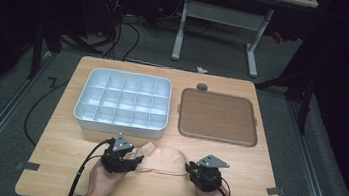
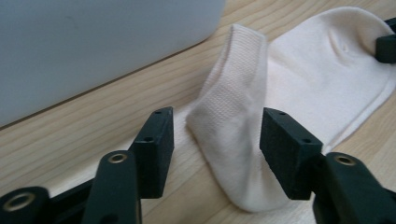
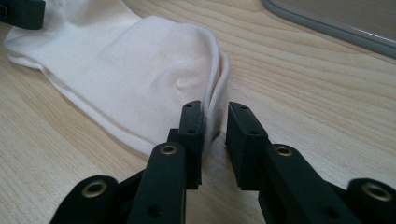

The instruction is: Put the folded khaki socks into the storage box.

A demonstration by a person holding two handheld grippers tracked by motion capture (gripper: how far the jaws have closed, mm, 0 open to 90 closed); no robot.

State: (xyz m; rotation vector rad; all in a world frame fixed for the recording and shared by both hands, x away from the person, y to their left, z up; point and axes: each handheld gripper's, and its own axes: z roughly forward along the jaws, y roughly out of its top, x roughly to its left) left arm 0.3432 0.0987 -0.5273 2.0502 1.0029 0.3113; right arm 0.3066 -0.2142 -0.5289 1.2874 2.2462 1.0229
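So, sock (image 1: 164, 158) lies flat on the table (image 1: 252, 188), near edge, just in front of the compartment box (image 1: 124, 103), w/ the brown tray (image 1: 219, 117) further off to the right. It's stretched between both grippers, prob. to keep it smooth for folding. Left gripper (image 2: 217, 135): jaws stand wide, cuff fold upright between them but no pad pressing it, so not gripped. Right gripper (image 3: 215, 135): jaws narrowly apart around the toe edge; fabric touches one pad, a gap shows at the other, so no real hold. Both at opposite ends, likely releasing.
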